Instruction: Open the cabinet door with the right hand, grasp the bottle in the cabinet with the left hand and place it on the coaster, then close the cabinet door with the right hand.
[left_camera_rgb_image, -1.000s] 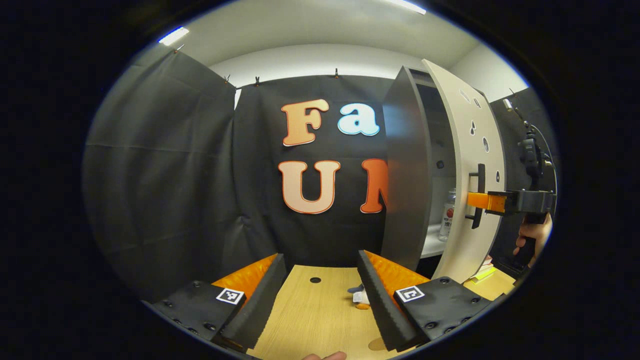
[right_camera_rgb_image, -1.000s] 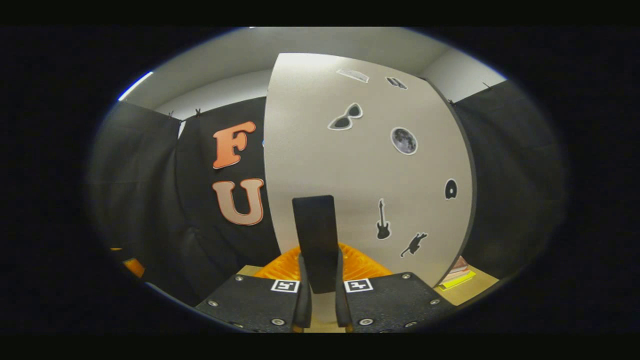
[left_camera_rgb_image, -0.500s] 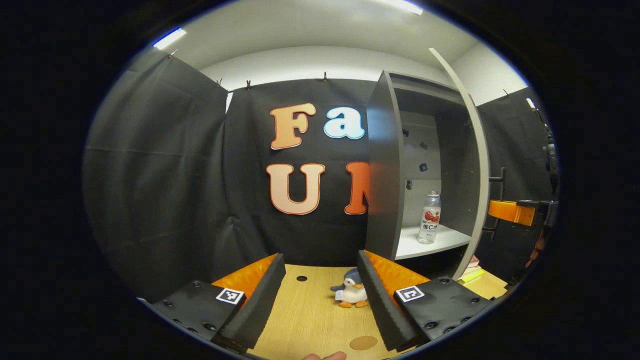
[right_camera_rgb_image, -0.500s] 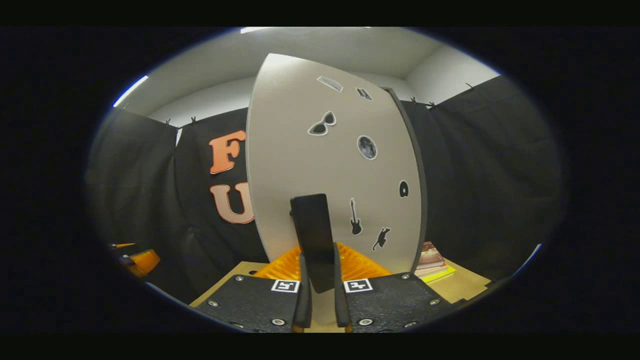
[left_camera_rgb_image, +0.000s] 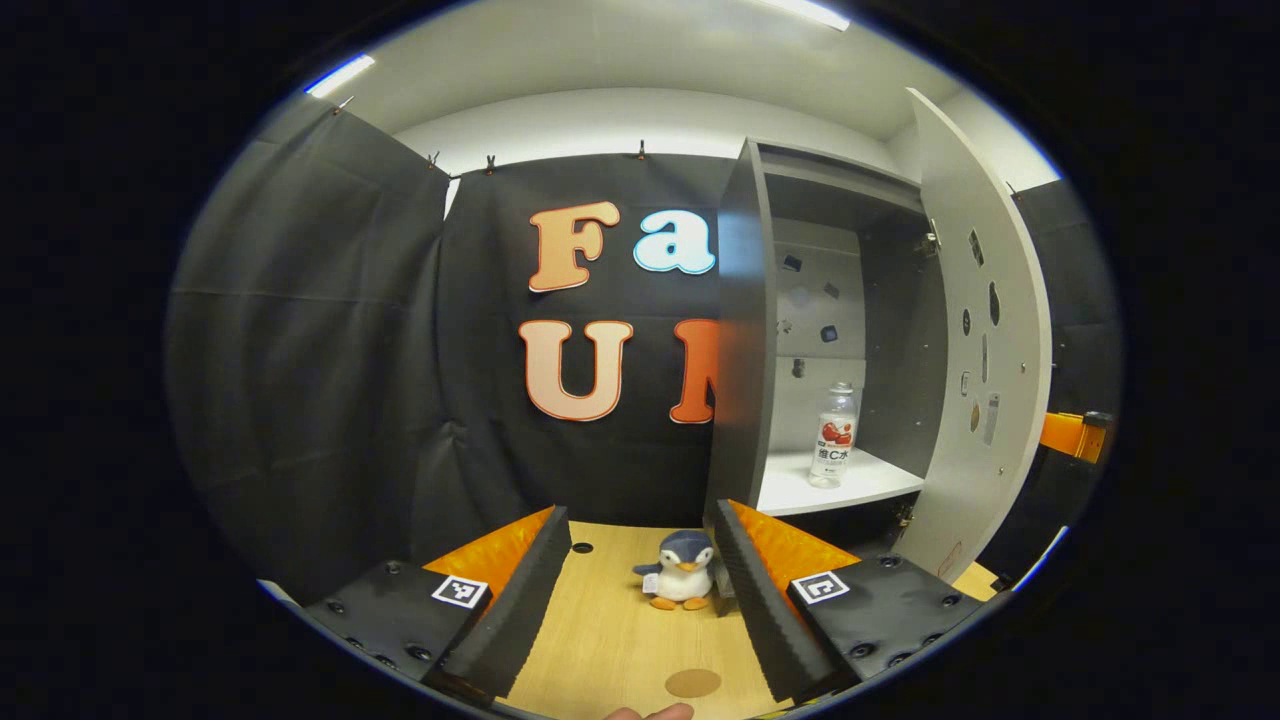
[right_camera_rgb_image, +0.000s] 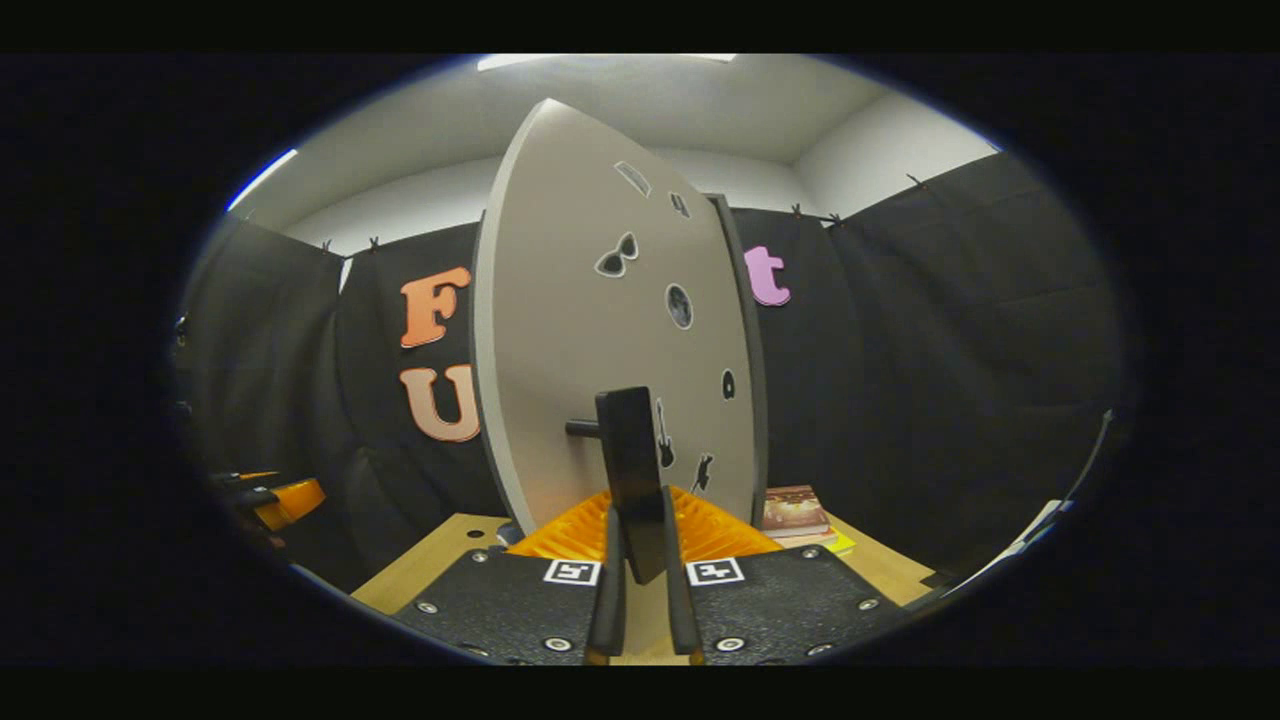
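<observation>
The right gripper clamps the door handle, the left gripper hangs wide open and empty over the table near a toy penguin and coaster, the bottle upright on the cabinet shelf.

The grey cabinet door stands swung wide at two o'clock, leaving the cabinet mouth open to the clear plastic bottle. A small plush penguin sits at twelve o'clock on the wooden tabletop.
</observation>
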